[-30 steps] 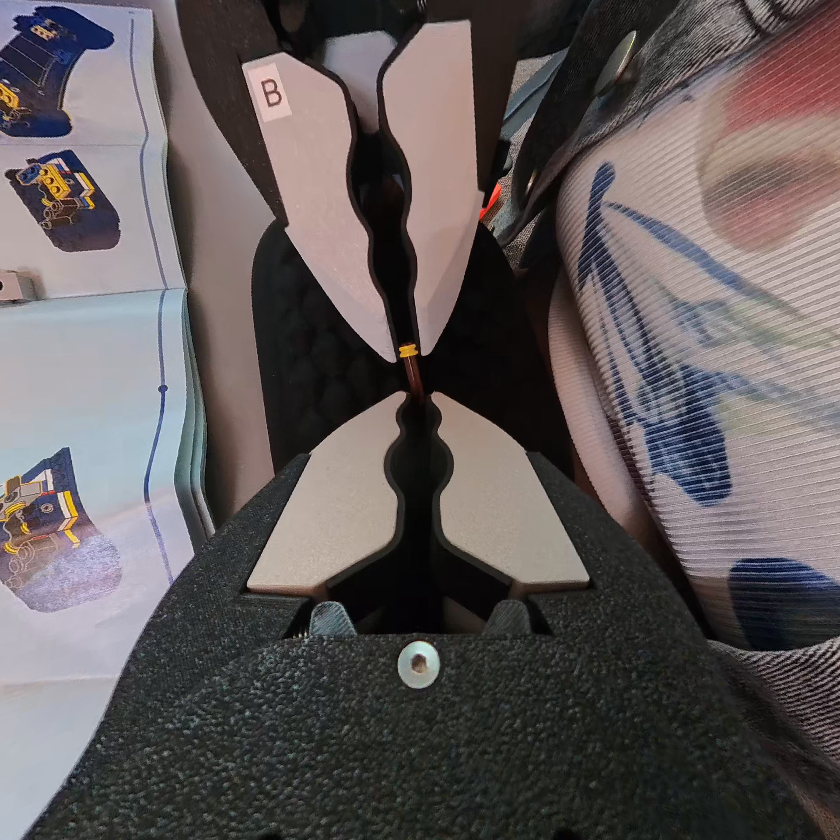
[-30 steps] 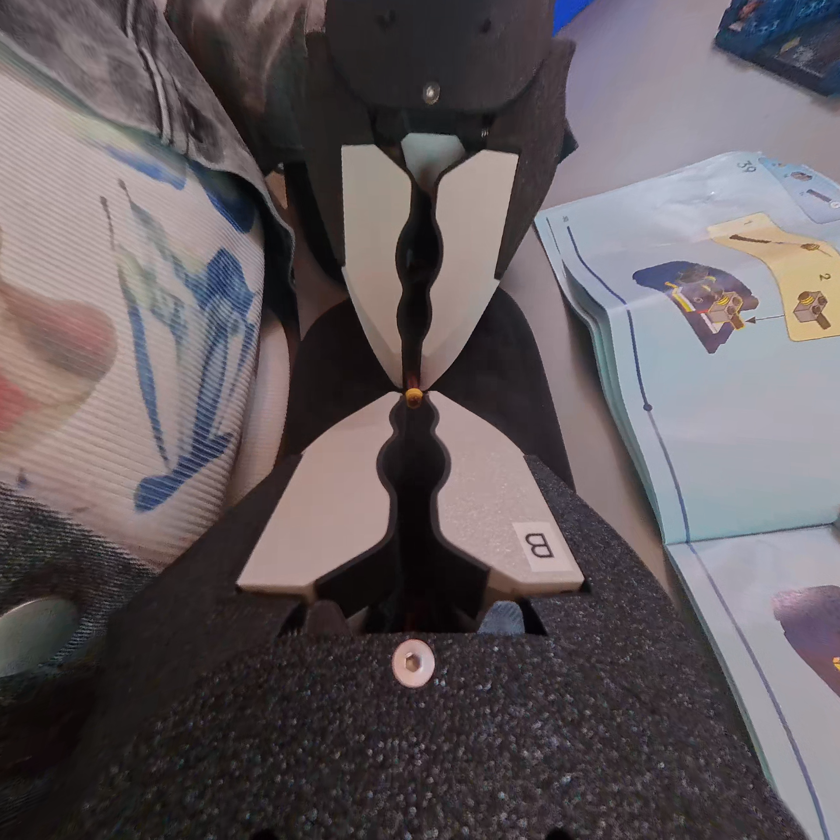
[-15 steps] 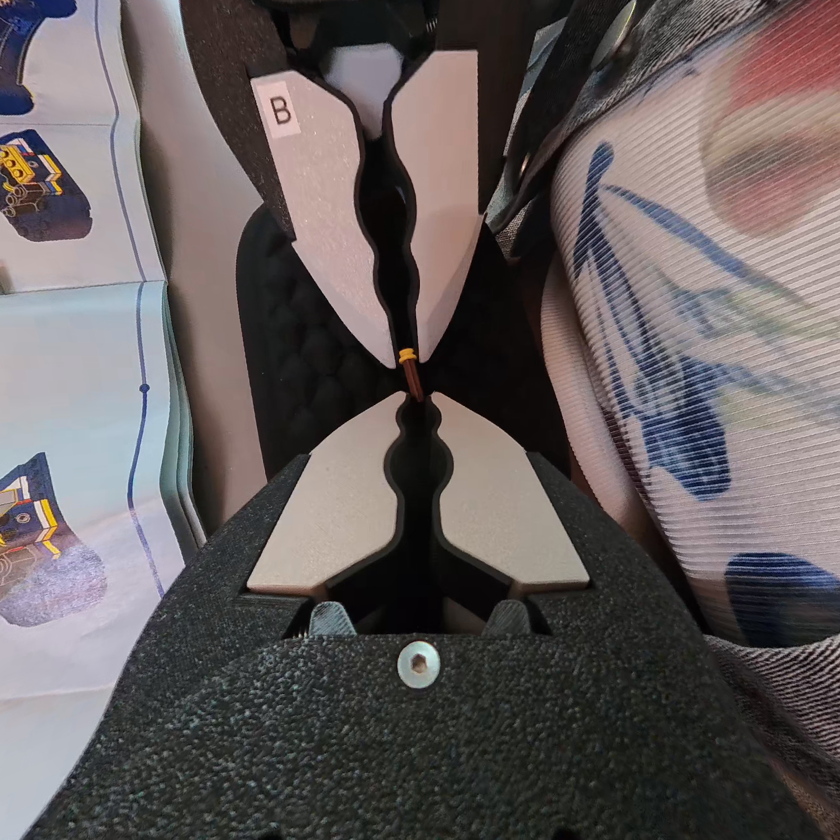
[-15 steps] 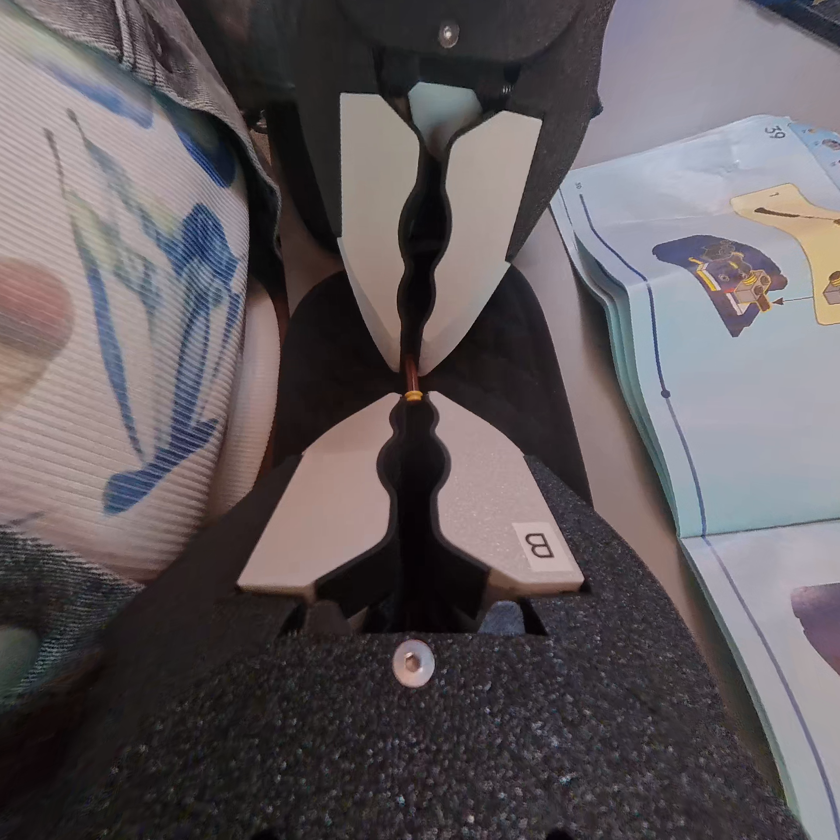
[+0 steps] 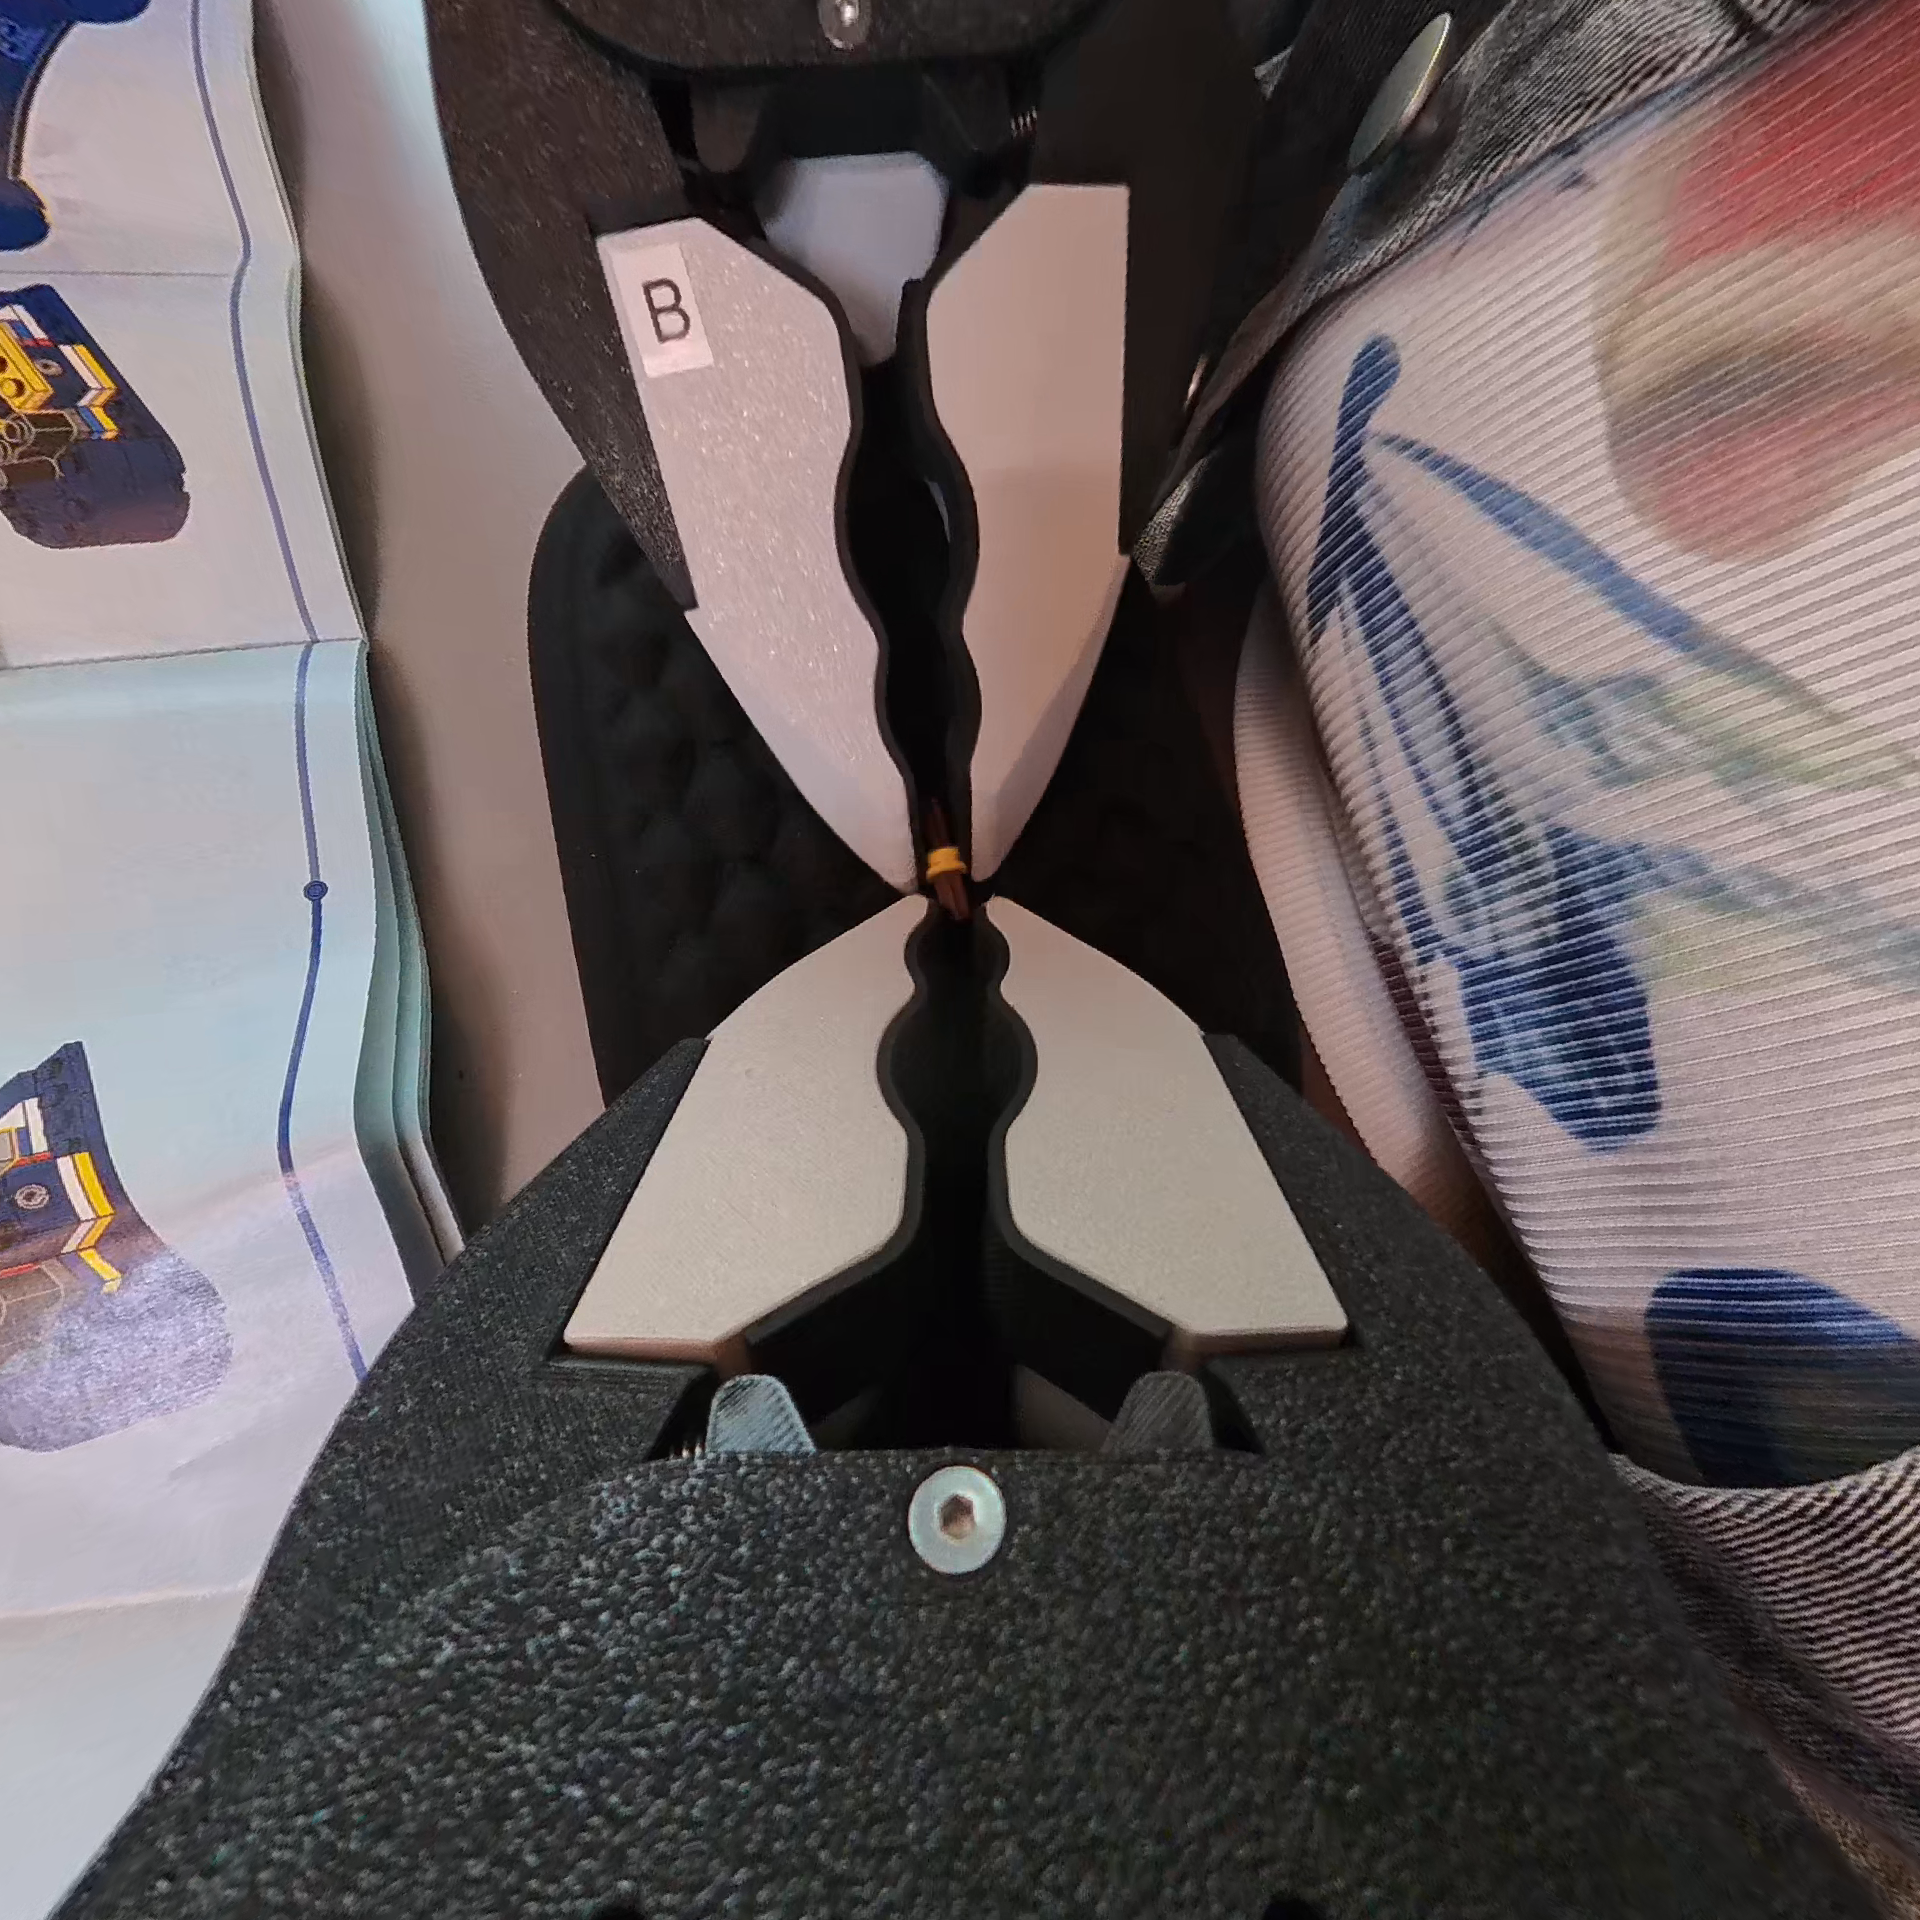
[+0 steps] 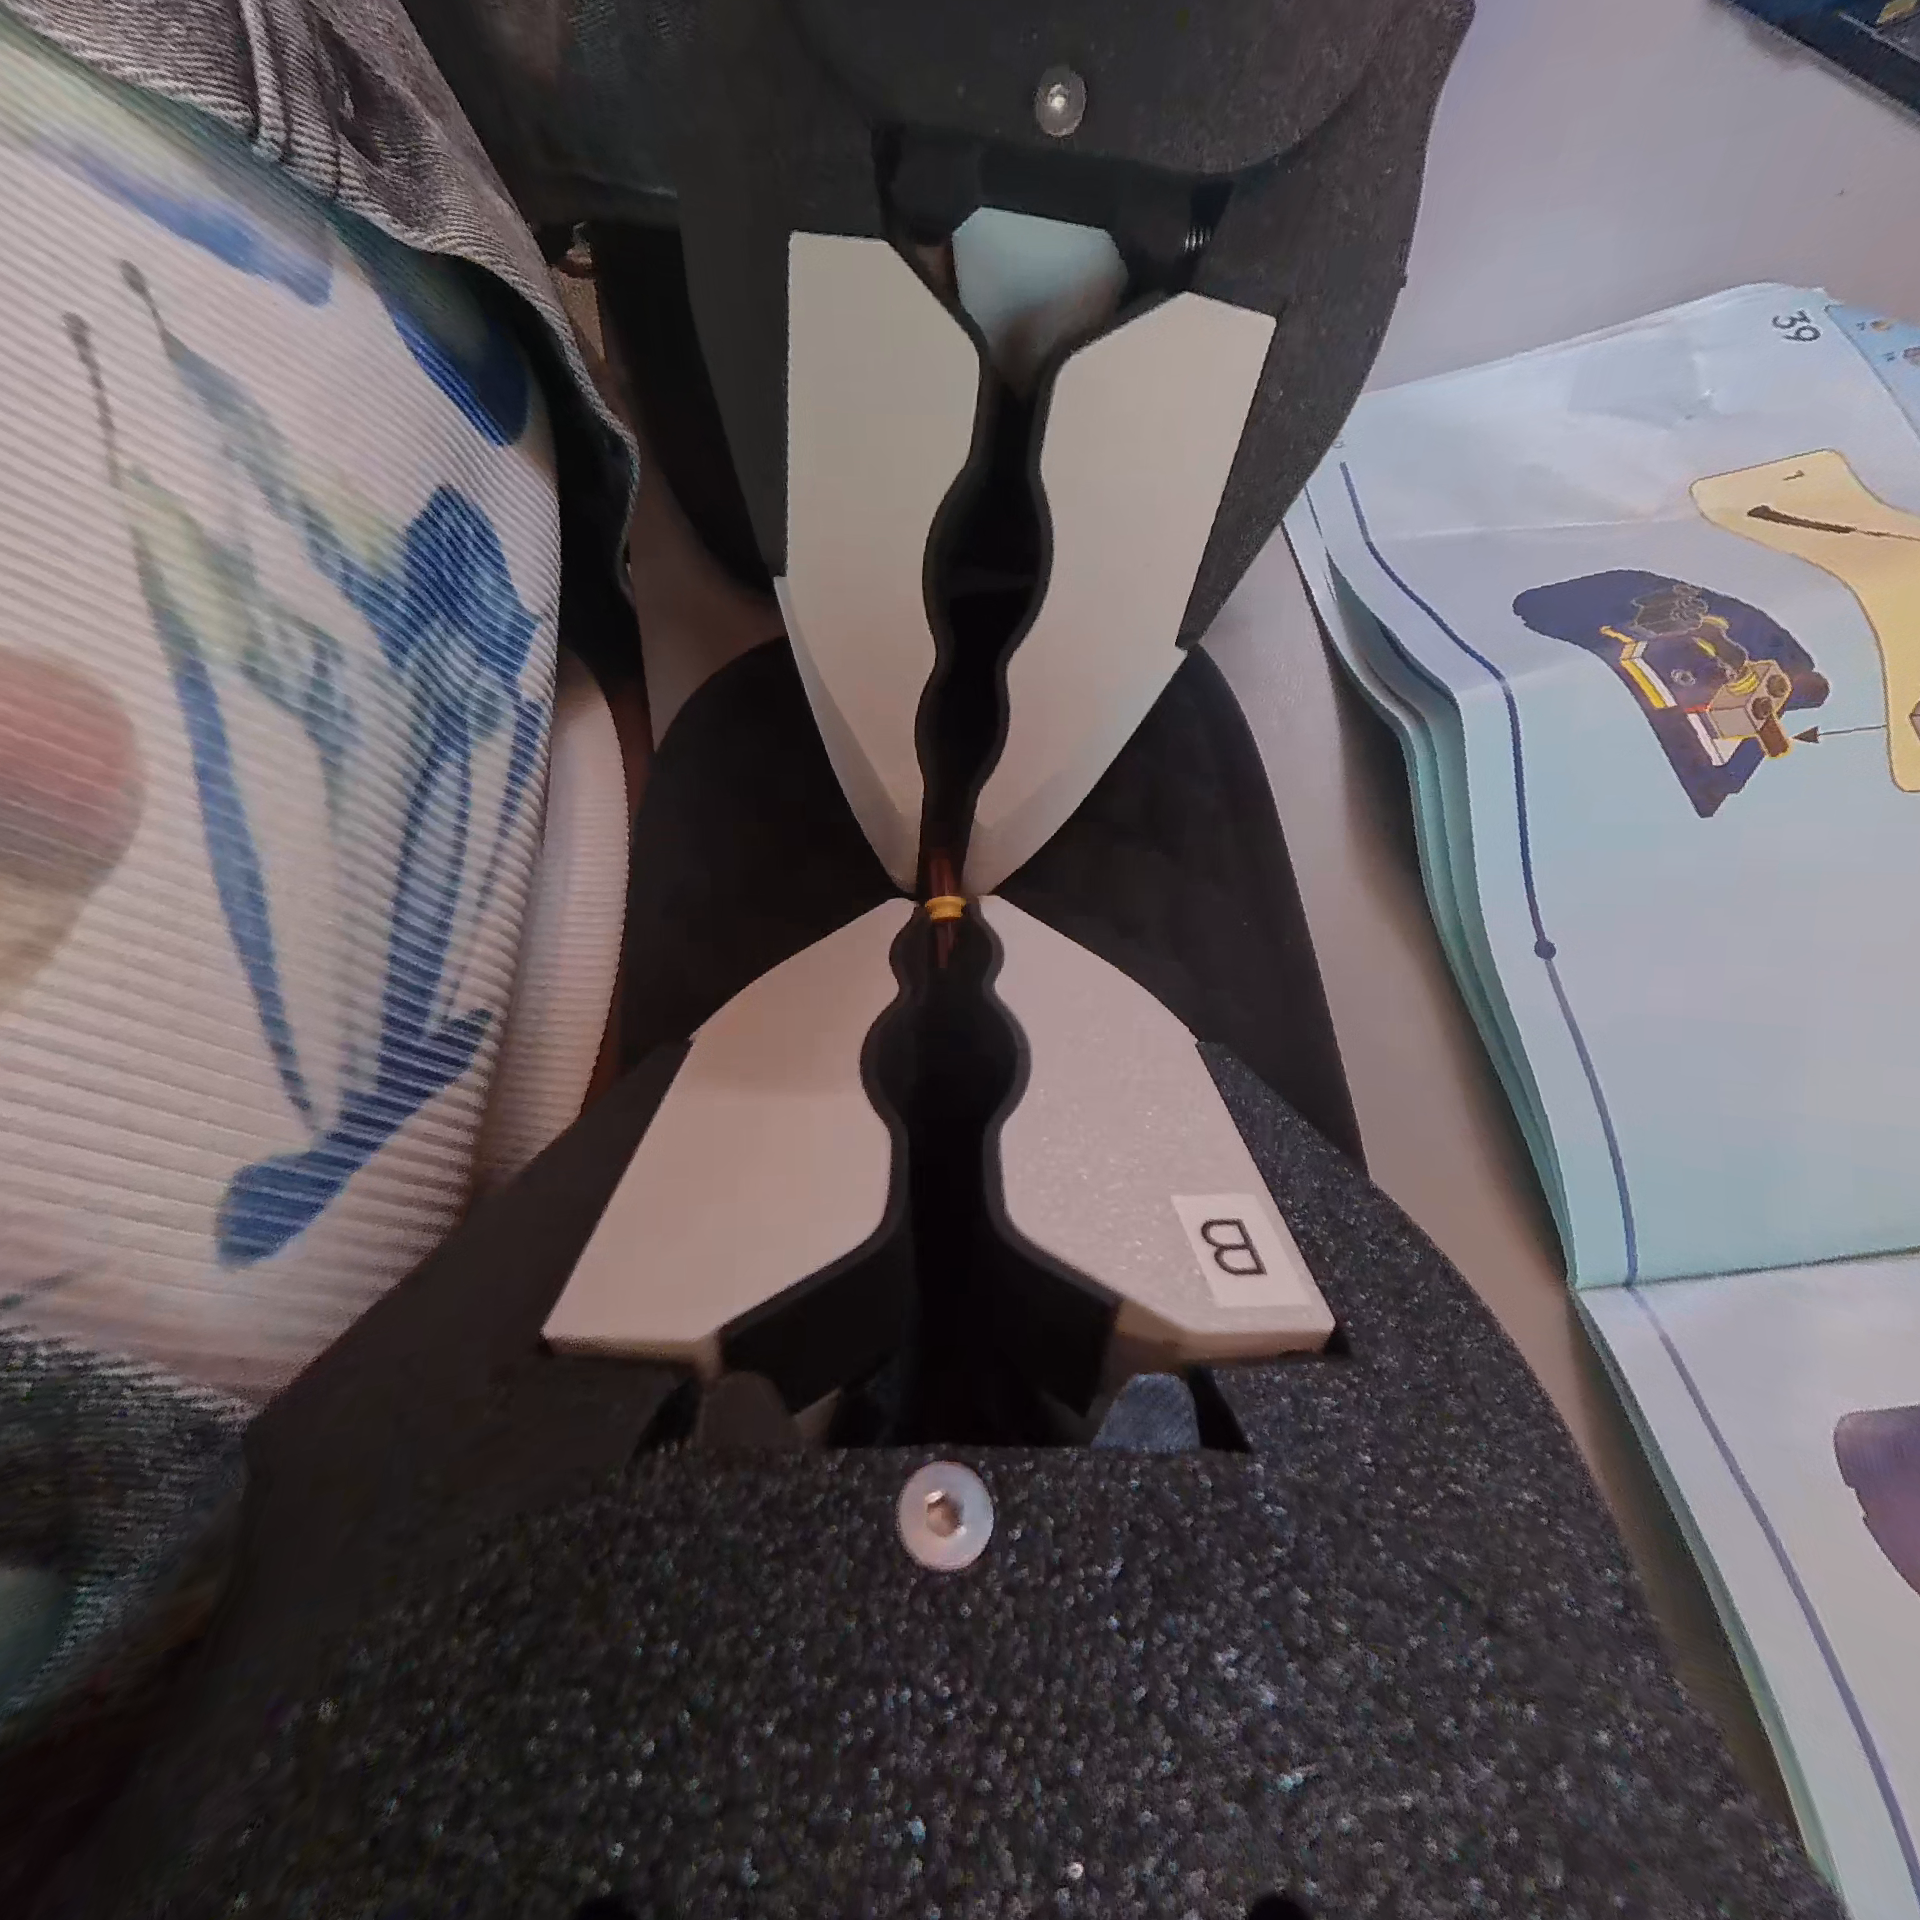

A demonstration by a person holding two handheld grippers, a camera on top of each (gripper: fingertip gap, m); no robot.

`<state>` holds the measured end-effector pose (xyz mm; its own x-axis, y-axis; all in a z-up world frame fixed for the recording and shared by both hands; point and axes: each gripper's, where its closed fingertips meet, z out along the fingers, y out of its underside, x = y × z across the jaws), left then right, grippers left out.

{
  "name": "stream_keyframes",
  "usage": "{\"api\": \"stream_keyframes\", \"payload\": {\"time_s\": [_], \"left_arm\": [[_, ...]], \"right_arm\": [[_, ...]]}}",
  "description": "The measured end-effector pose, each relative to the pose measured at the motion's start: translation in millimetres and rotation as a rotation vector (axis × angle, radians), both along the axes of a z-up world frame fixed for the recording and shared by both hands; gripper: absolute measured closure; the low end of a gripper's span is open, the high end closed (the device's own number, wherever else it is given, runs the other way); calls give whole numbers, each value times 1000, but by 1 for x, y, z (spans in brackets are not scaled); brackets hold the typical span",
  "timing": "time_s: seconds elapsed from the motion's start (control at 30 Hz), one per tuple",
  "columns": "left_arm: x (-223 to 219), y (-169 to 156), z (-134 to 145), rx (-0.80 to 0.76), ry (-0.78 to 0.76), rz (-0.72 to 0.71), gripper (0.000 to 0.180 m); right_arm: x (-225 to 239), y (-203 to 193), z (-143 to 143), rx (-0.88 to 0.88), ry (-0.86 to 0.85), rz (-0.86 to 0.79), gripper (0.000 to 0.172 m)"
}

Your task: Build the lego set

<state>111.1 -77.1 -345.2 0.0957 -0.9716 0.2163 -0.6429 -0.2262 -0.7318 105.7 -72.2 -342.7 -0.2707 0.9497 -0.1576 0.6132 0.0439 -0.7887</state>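
Brown rod (image 5: 948, 896) with a yellow collar (image 5: 943, 861) is pinched between our tip-to-tip left gripper (image 5: 951, 906) and right gripper (image 6: 943, 909), both narrowly closed on it, hemmed between the open booklet (image 6: 1662, 935) and a person's patterned shirt (image 5: 1558, 727).

The 2 grippers meet tip to tip over the table (image 6: 1475, 260), the booklet (image 6: 1662, 935) beside them.

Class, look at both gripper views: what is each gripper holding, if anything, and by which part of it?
Tip to tip, both pinch one thin brown rod: the left gripper its plain end, the right gripper the end with the small yellow ring.
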Motion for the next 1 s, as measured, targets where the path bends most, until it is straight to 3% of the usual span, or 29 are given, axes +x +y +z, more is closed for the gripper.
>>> {"api": "stream_keyframes", "payload": {"time_s": [0.37,0.7,0.83,1.0], "left_arm": [[0,2,4,4,-27,15,176],[0,3,6,7,-35,23,175],[1,13,12,75,-55,81,160],[4,10,12,175,-33,38,174]], "right_arm": [[5,1,6,-74,12,4,162],[3,6,10,-18,34,10,167],[2,9,8,8,3,-33,167],[-1,7,5,-1,-6,-47,167]]}}
